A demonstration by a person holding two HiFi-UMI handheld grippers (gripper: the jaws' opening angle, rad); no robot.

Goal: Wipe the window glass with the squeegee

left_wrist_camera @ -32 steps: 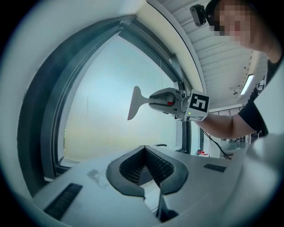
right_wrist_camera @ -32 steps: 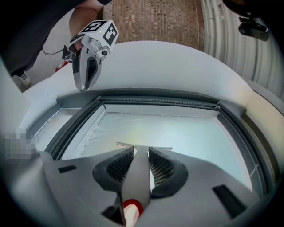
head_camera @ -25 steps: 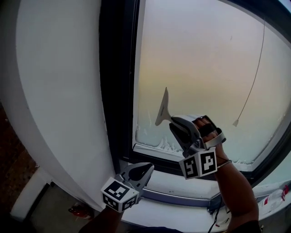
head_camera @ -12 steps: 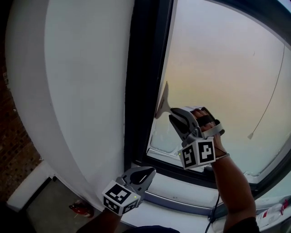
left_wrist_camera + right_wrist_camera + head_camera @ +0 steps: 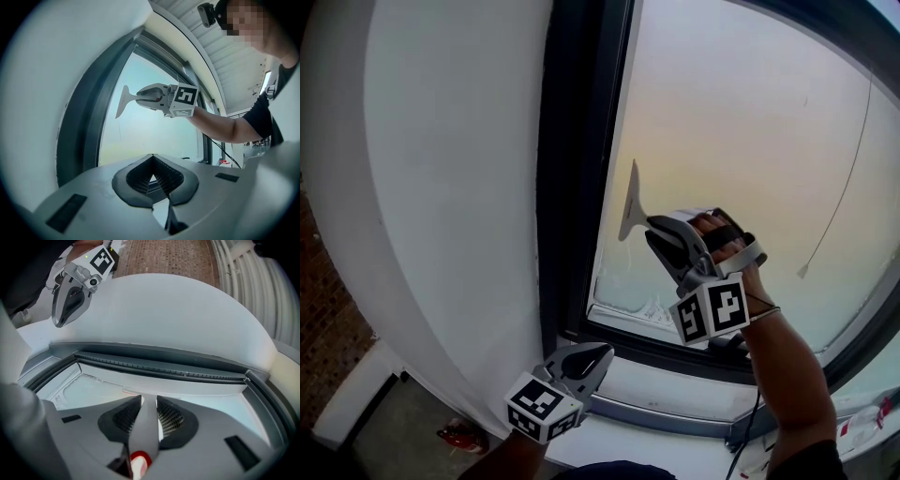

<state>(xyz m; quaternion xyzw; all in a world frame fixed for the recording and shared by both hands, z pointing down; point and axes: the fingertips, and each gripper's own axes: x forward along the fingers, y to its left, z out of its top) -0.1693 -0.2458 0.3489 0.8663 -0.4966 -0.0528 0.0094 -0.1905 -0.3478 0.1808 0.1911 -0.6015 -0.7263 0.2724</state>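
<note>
Squeegee (image 5: 630,206) handle is clamped between the right gripper's (image 5: 656,232) jaws, blade against the window glass (image 5: 741,141) beside the dark frame (image 5: 581,141). Left gripper (image 5: 598,356) jaws are pressed together, empty, low near the sill (image 5: 675,380).

Pale grey squeegee (image 5: 632,202), dark grey window frame (image 5: 572,187), white wall (image 5: 450,169).

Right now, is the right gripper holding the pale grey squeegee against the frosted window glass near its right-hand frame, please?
Not quite: the right gripper holds the pale grey squeegee against the frosted window glass near its left-hand dark frame, as the head view shows.
</note>
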